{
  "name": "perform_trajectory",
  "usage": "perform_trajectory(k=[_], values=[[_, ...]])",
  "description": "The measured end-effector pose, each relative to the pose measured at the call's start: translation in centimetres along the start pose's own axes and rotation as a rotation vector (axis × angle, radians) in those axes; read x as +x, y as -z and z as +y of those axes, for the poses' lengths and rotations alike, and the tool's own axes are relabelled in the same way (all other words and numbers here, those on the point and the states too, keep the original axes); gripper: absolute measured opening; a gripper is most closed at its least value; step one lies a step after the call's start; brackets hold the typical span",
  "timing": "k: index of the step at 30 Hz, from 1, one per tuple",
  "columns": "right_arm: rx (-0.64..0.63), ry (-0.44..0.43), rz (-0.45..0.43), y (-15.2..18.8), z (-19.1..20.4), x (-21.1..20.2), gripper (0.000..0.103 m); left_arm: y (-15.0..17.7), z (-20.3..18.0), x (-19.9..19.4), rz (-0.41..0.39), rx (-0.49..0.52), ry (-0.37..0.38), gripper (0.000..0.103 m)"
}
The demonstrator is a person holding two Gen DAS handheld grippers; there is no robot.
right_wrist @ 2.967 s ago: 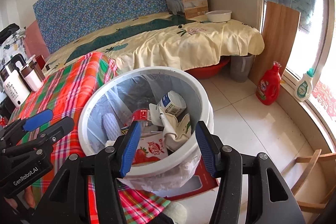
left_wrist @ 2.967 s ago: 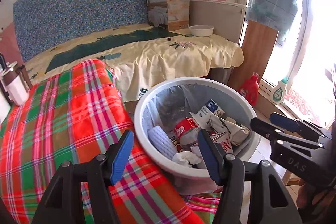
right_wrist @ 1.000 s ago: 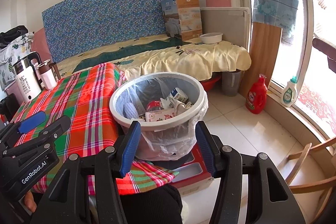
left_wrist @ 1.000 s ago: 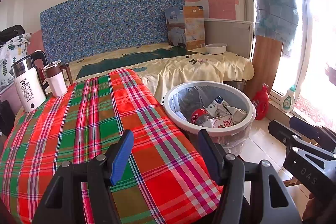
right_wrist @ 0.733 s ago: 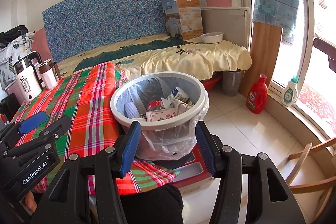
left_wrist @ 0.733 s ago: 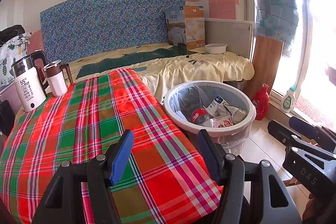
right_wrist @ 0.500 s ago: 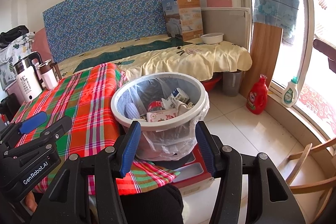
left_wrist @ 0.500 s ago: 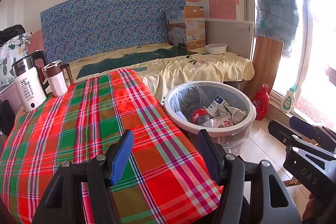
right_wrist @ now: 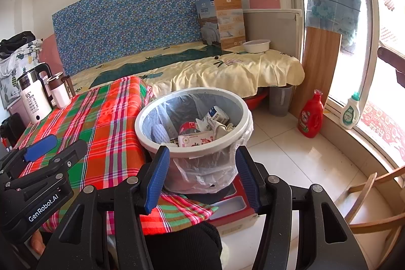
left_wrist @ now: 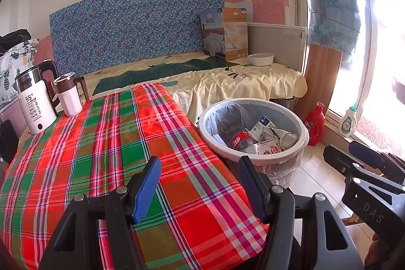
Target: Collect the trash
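A white trash bin (left_wrist: 220, 143) with a clear liner stands beside the plaid-covered table (left_wrist: 106, 143); it also shows in the right wrist view (right_wrist: 152, 141). Inside lie a cola bottle (left_wrist: 239, 141), a strawberry milk carton (right_wrist: 196, 139), a blue-white carton (left_wrist: 260, 127) and crumpled paper. My left gripper (left_wrist: 200, 185) is open and empty above the plaid cloth, short of the bin. My right gripper (right_wrist: 202, 173) is open and empty, held back from the bin's near side. Each gripper shows in the other's view (right_wrist: 40, 151) (left_wrist: 364, 158).
A white kettle (left_wrist: 35, 105) and a brown-lidded mug (left_wrist: 68, 95) stand at the table's far left. A bed with a yellow cover (left_wrist: 240, 82) lies behind. A red detergent bottle (right_wrist: 310, 122), a white bottle (right_wrist: 350, 113) and a wooden chair (right_wrist: 374, 204) are on the floor.
Since three seconds ago both grippers pulled back and up from right over the bin. Over the last second nothing has visibly moved.
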State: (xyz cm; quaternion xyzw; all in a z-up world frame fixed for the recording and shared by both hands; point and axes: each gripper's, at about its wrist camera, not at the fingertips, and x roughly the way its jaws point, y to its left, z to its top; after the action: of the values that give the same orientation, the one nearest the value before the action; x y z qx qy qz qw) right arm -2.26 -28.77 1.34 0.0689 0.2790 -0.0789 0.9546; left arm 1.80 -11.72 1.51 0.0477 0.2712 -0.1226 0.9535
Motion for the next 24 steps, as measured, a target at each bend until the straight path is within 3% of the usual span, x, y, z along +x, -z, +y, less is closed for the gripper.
perform_trajectory(k=[24], values=[[-0.001,-0.001,-0.003,-0.05,0.11,-0.12,0.055,-0.05,0.23,-0.15,-0.001,-0.004,-0.004,0.063]])
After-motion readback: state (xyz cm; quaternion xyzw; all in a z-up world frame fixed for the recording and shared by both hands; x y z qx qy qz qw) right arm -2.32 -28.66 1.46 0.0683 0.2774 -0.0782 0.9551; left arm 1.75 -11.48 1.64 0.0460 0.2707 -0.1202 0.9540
